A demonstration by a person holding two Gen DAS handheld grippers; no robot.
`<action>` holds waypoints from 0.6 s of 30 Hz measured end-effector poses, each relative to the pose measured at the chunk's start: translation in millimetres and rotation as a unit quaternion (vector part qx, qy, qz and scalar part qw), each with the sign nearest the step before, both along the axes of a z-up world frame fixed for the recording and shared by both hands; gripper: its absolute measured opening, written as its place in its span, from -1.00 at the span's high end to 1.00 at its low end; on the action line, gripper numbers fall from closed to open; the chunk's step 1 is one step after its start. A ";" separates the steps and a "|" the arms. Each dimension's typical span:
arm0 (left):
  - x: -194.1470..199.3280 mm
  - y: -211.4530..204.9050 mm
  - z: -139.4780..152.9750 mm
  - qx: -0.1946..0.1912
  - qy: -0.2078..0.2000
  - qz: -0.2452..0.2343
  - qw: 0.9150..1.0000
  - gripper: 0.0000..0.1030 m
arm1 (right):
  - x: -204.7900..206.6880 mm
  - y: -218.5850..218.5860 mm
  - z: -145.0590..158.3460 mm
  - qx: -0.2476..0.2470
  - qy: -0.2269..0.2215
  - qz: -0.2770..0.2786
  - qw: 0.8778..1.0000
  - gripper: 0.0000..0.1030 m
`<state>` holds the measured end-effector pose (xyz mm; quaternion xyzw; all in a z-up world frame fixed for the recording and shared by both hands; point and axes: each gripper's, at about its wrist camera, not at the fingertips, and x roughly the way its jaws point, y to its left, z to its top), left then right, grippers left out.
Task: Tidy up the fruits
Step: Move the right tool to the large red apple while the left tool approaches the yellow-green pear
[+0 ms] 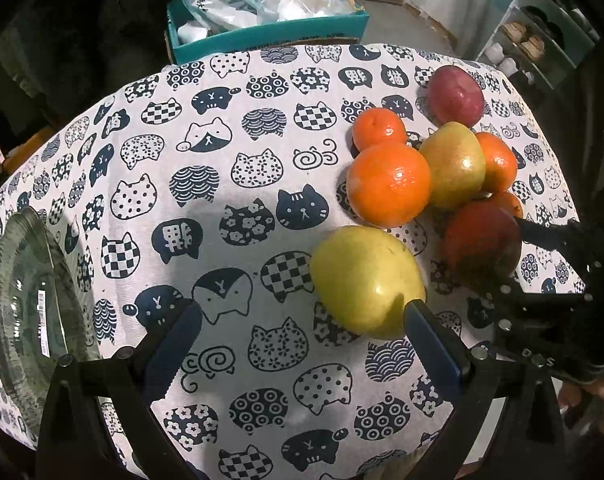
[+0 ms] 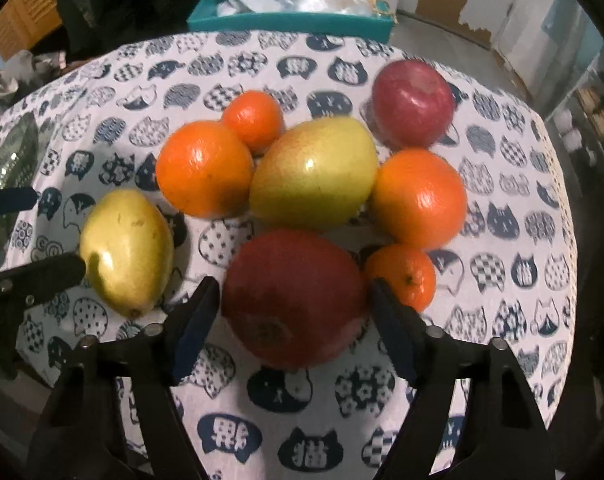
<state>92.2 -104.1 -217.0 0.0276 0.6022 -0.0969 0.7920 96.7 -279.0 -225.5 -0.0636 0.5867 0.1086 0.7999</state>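
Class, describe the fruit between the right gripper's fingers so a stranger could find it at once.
Start at the cat-print tablecloth and find the fruit cluster. At its near edge, between the right gripper fingers, lies the big red fruit. It is the largest, dark red with an orange-brown patch, unlike the smooth red apple at the far end.

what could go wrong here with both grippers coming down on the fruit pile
The right gripper straddles the big red-orange fruit, and its right finger could knock the small orange mandarin touching it. The left gripper's right fingertip sits at the yellow-green pear, which could roll away.
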 end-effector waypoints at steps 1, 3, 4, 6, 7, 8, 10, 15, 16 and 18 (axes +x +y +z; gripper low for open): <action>0.1 -0.5 -0.8 -0.001 0.001 0.000 1.000 -0.98 | 0.1 -2.1 -0.1 0.004 0.002 -0.003 1.000 -0.49; 1.0 -1.8 -2.9 -0.001 0.004 0.000 1.000 -0.98 | 3.4 -5.9 -4.0 0.012 0.004 -0.010 1.000 -0.49; 1.7 -2.8 -4.0 -0.002 0.006 0.000 1.000 -0.98 | 4.4 -5.6 -4.8 0.013 -0.001 -0.009 1.000 -0.51; 2.6 -5.1 -4.8 -0.005 0.009 0.000 1.000 -0.98 | 4.8 0.5 -5.2 0.009 -0.011 0.006 1.000 -0.51; 3.0 -6.4 -5.0 -0.006 0.009 -0.001 1.000 -0.98 | 4.8 4.5 -6.8 0.001 -0.013 0.014 1.000 -0.51; 3.2 -7.9 -5.0 -0.006 0.009 -0.003 1.000 -0.98 | 3.8 7.8 -9.2 -0.008 -0.013 0.022 1.000 -0.52; 3.2 -10.9 -5.8 -0.003 0.010 -0.006 1.000 -0.98 | 0.8 12.1 -11.1 -0.019 -0.011 0.031 0.999 -0.52; 4.6 -14.4 -10.5 -0.009 0.018 -0.007 1.000 -0.98 | 0.1 -2.3 -14.4 0.024 0.012 0.010 1.000 -0.47; 4.5 -15.5 -11.4 -0.010 0.020 -0.007 1.000 -0.98 | -0.2 -6.2 -14.6 0.033 0.014 0.006 0.999 -0.47; 6.1 -18.3 -13.1 -0.014 0.023 -0.007 1.000 -0.98 | -2.1 -13.7 -14.9 0.050 0.016 -0.002 0.999 -0.46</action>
